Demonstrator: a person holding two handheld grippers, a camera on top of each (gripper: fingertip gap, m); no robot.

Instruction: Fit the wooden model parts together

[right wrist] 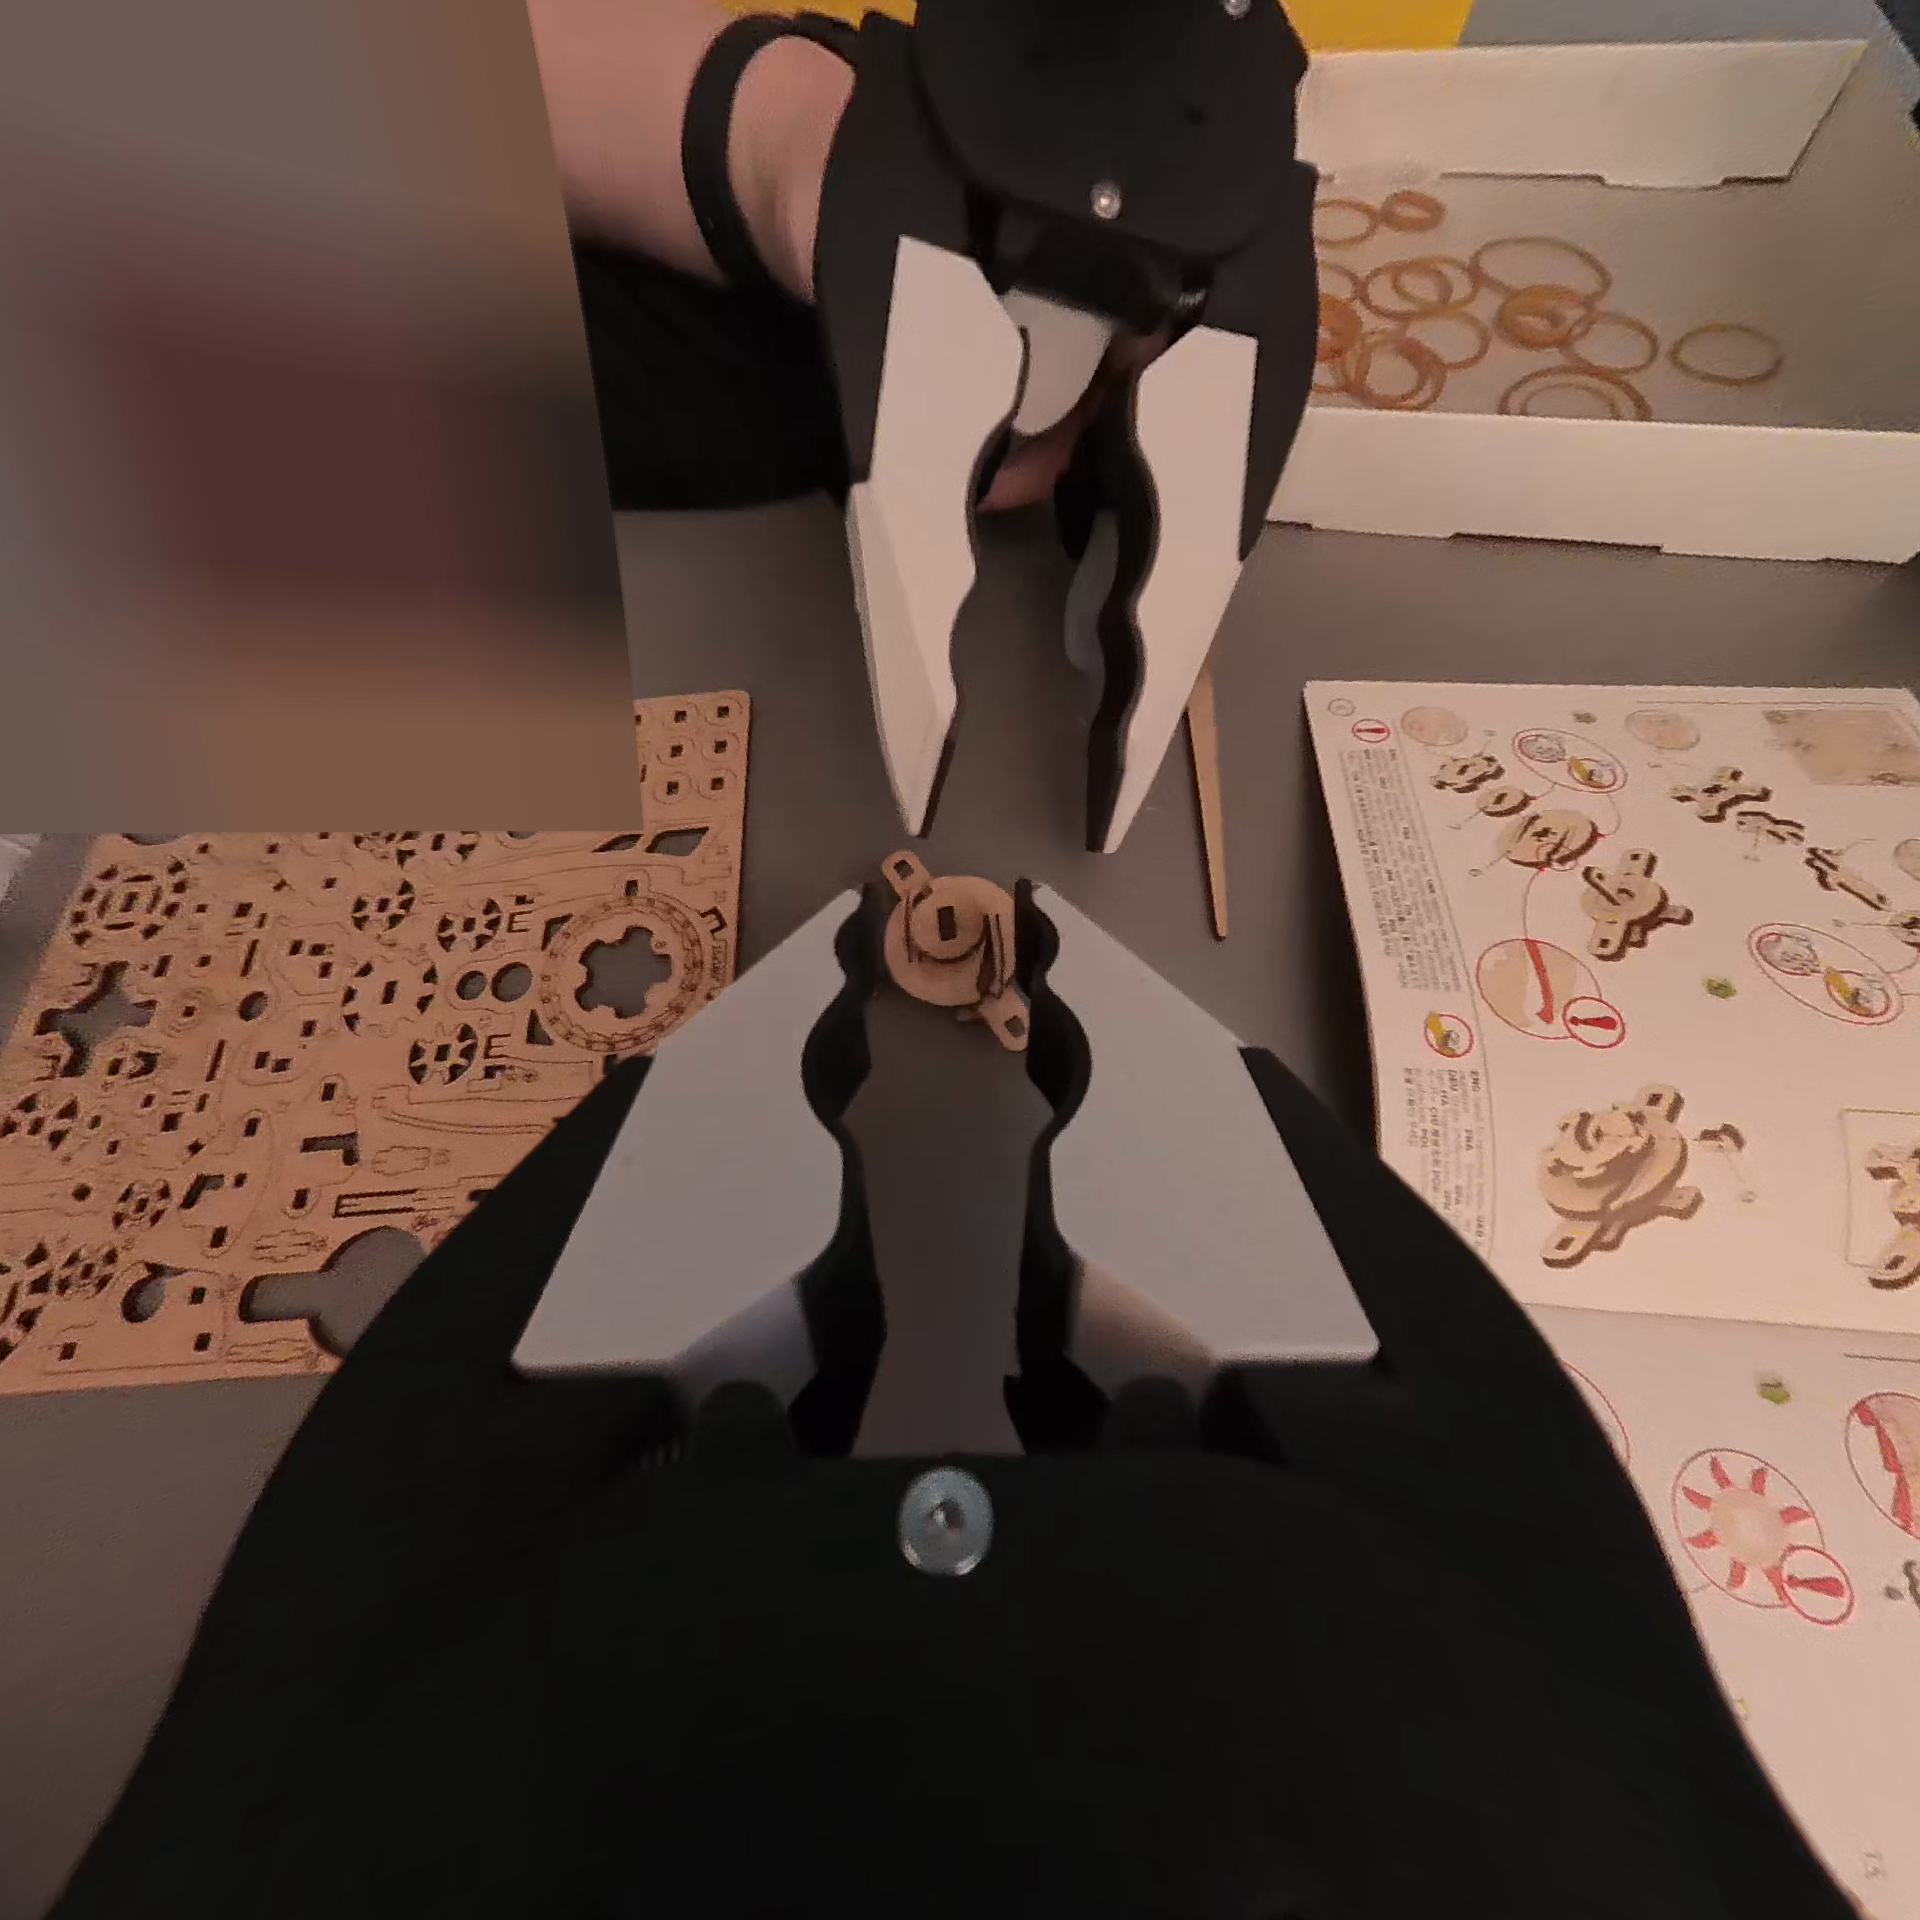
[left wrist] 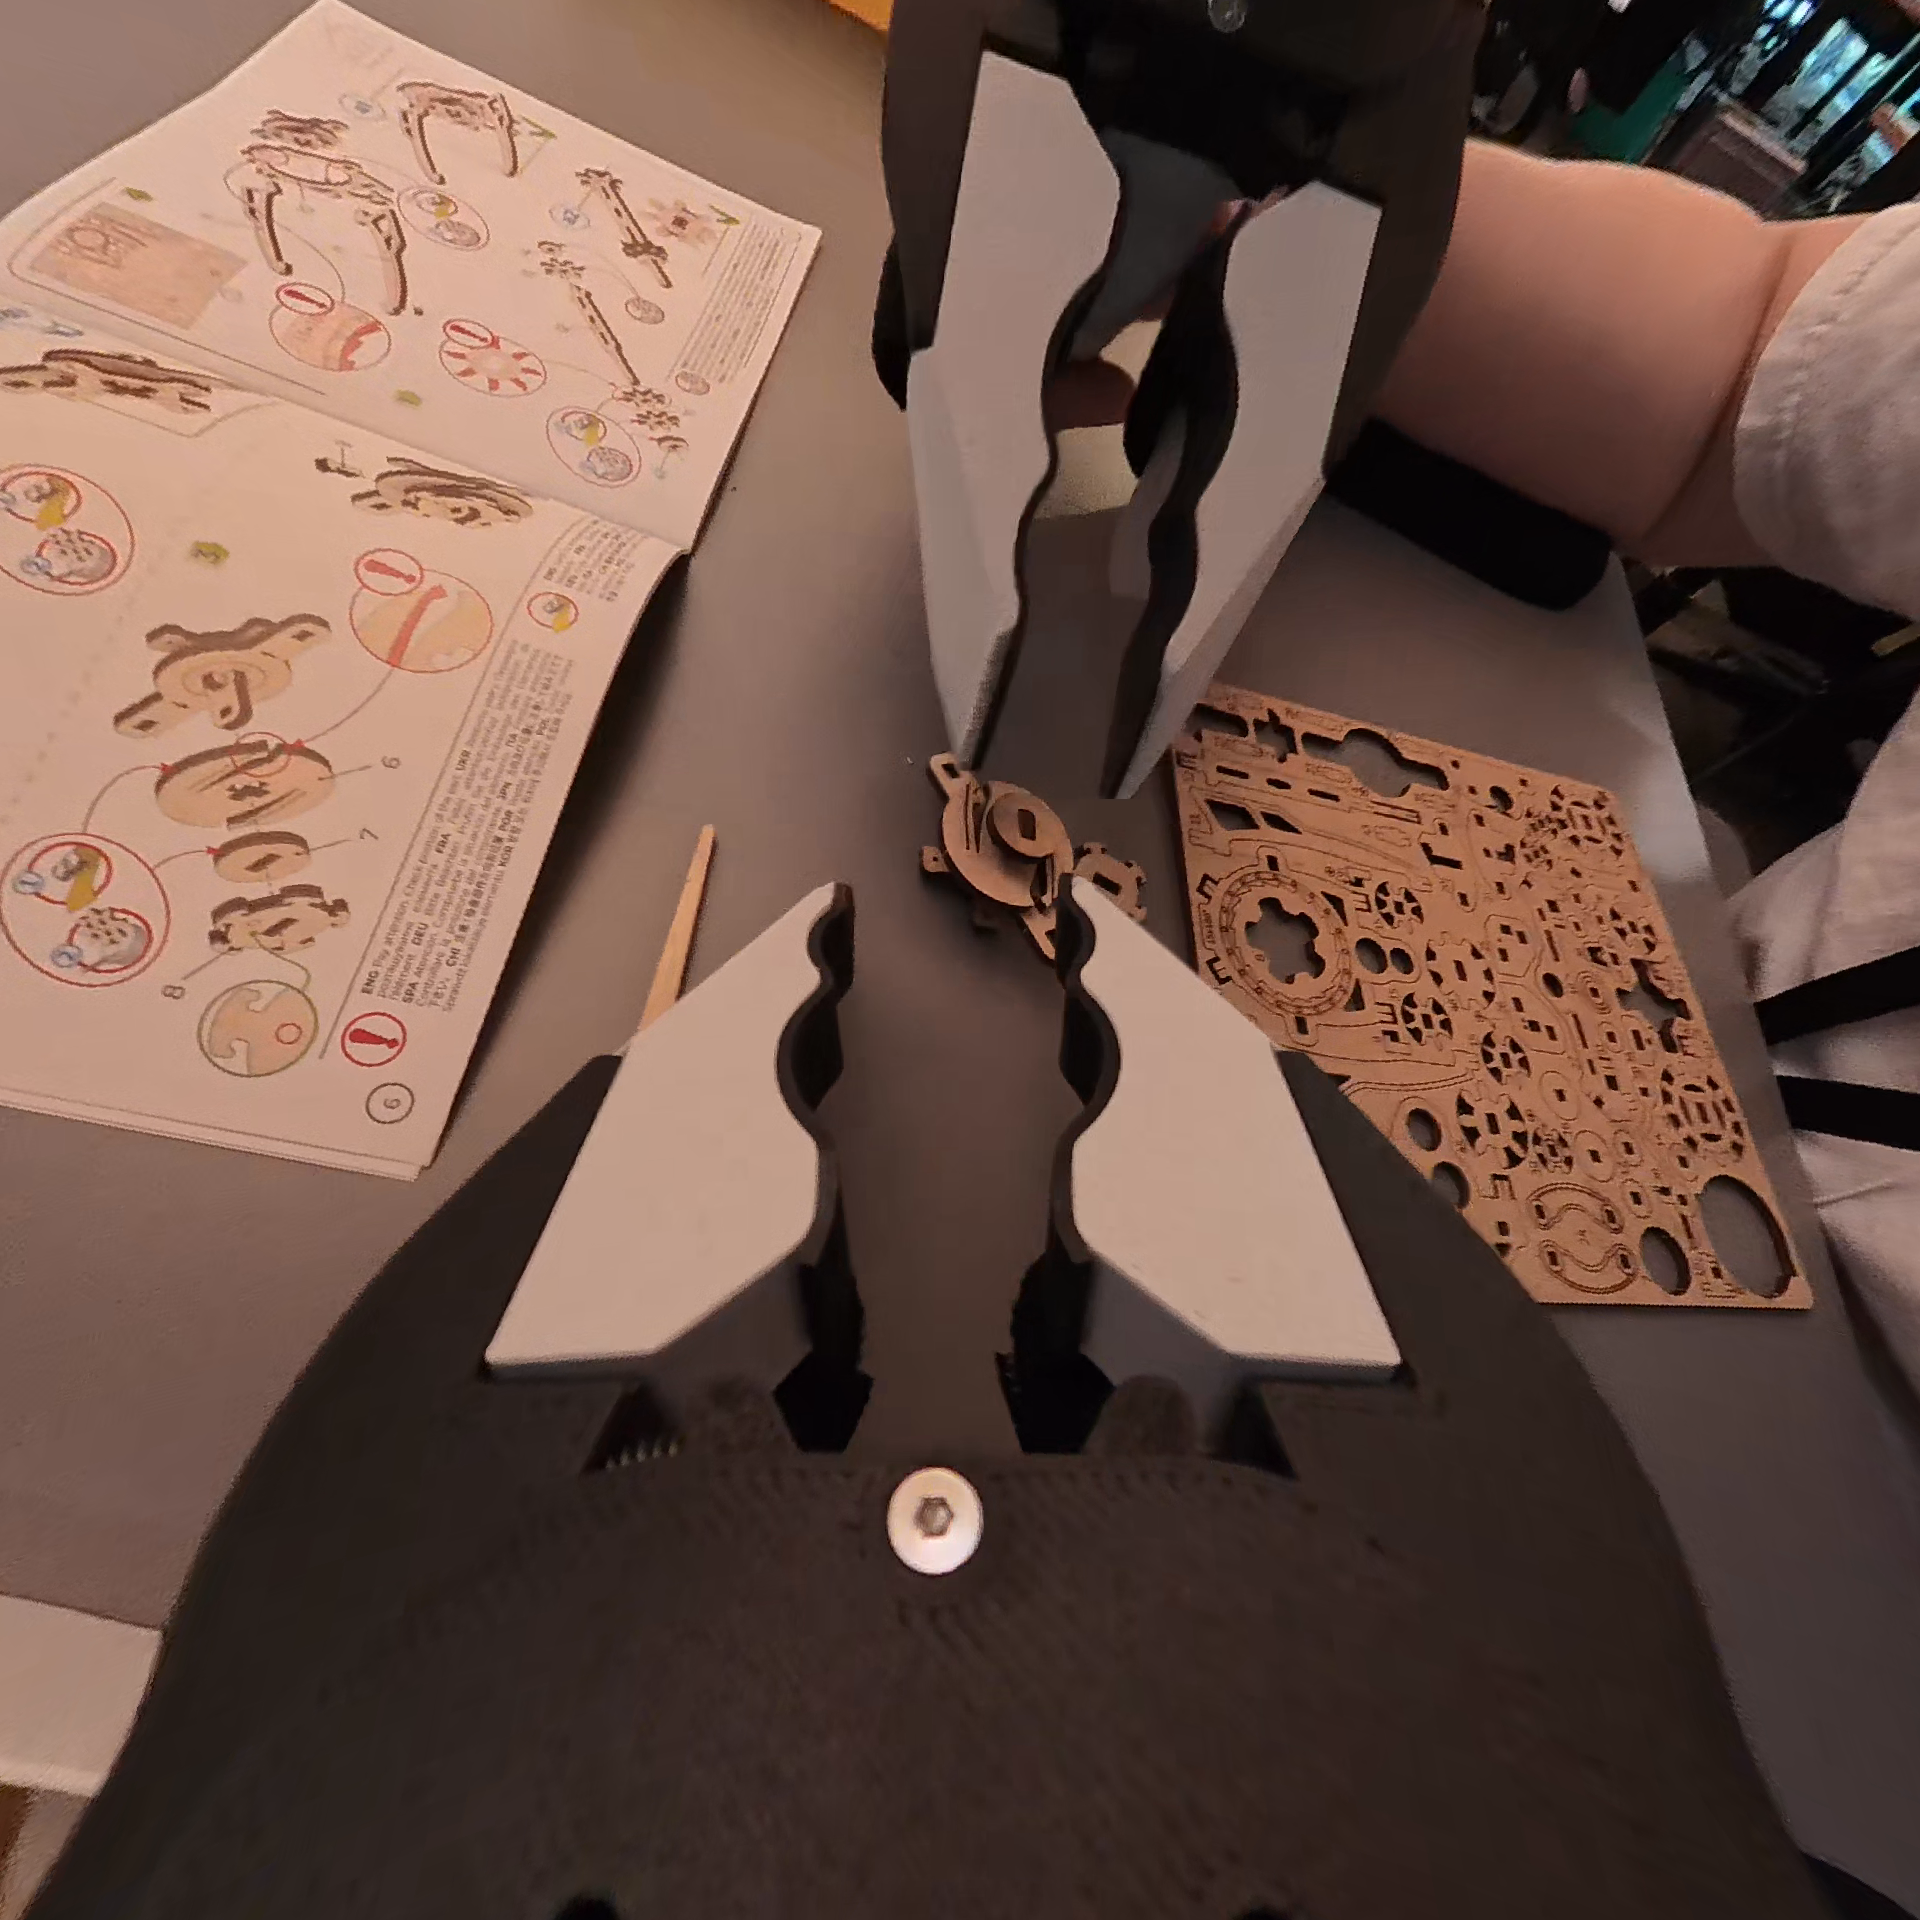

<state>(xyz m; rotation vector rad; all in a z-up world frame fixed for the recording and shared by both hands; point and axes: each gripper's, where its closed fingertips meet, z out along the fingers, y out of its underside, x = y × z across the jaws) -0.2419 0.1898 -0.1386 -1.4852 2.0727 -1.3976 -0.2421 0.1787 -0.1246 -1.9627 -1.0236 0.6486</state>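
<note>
Wooden subassembly (right wrist: 951, 961) sits mid-frame on the desk (right wrist: 1299, 613) between the right gripper (right wrist: 940, 914)'s released jaws, ready for grasping; left gripper (left wrist: 951, 914) also released.

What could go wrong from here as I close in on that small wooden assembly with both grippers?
1. The right gripper is open around the wooden assembly; closing hard could crack or split its thin tabs.
2. The left gripper is open with one fingertip close beside the assembly; a nudge could knock it sideways.
3. The wooden stick lies loose nearby and could get swept off.
</note>
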